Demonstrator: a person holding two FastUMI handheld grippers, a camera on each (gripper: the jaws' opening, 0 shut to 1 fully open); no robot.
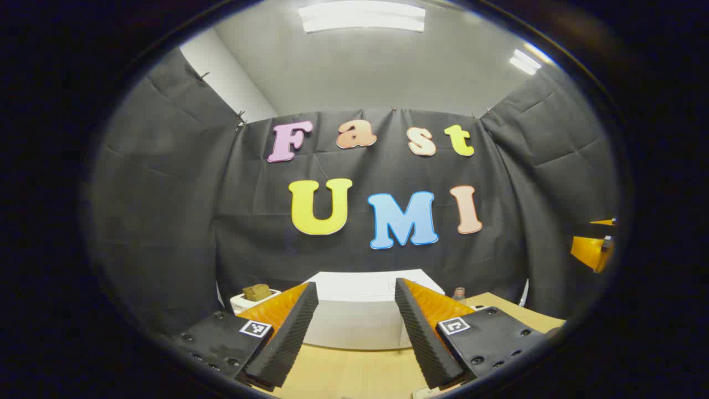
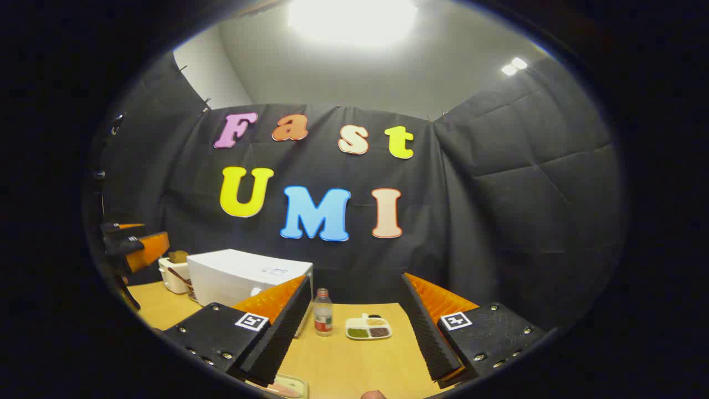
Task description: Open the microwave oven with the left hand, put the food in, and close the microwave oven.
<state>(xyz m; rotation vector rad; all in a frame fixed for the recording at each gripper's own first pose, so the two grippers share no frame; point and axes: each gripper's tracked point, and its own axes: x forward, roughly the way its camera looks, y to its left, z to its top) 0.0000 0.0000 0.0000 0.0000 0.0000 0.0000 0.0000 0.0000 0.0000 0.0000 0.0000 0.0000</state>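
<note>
Where the black cloth wall meets the pale wooden desk (image 2: 354, 360), the white microwave oven (image 2: 243, 277) stands with its door shut, toward the desk's left side in the right gripper view and straight ahead in the left gripper view (image 1: 360, 316). Just beside its left flank sits a white toaster (image 1: 252, 299) with a brown slice of bread (image 1: 256, 291) sticking up from its top; in the right gripper view the toaster (image 2: 173, 275) peeks out from behind the oven. The left hand-held gripper (image 1: 354, 332) hangs above the desk with its fingers spread wide around nothing, the oven's front framed between them. The right hand-held gripper (image 2: 354, 327) is likewise spread wide and holds nothing, held well to the right of the oven. The left hand-held gripper also shows at the far left edge of the right gripper view (image 2: 135, 244), raised above the desk. Right of the oven stands a small clear bottle (image 2: 323, 313) with a red label, and just beside it lies a small white divided dish (image 2: 368, 328) holding green, dark and tan food. At the bottom edge of the right gripper view a tray (image 2: 285, 386) with something pinkish on it lies near the camera, too cut off to tell more.
</note>
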